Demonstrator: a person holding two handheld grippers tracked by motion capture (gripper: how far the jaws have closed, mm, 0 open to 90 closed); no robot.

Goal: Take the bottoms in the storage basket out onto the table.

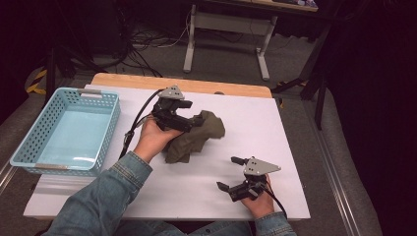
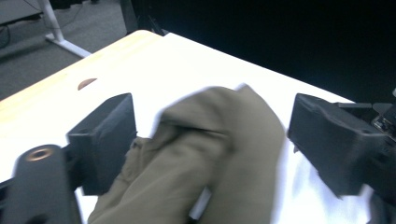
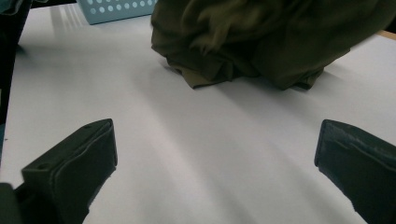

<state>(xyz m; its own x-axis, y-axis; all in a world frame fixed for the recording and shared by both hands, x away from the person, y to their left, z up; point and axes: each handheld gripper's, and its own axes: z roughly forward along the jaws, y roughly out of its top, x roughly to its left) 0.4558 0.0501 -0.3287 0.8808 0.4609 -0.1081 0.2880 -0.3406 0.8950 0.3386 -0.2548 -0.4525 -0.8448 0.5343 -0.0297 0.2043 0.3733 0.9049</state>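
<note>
A crumpled olive-green cloth [image 1: 199, 140] lies bunched near the middle of the white tabletop [image 1: 255, 118]. My left gripper [image 1: 194, 114] is at the cloth's upper left, pointing right, with a hand behind it. In the left gripper view the cloth [image 2: 219, 154] sits between the wide-set jaws of the left gripper [image 2: 210, 135]; it brushes the left pad [image 2: 109, 140], and the right pad [image 2: 327, 140] stands clear of it. My right gripper [image 1: 226, 172] rests open near the table's front right, nothing between its fingers. Ahead of the right gripper [image 3: 215, 154] the cloth [image 3: 261, 37] lies across bare table.
A light blue perforated basket [image 1: 29, 142] stands at the table's left side; its corner [image 3: 116, 9] shows beyond the cloth. A wooden strip [image 1: 147, 81] runs along the far edge. Behind the table are a white desk frame [image 1: 189, 49] and floor cables.
</note>
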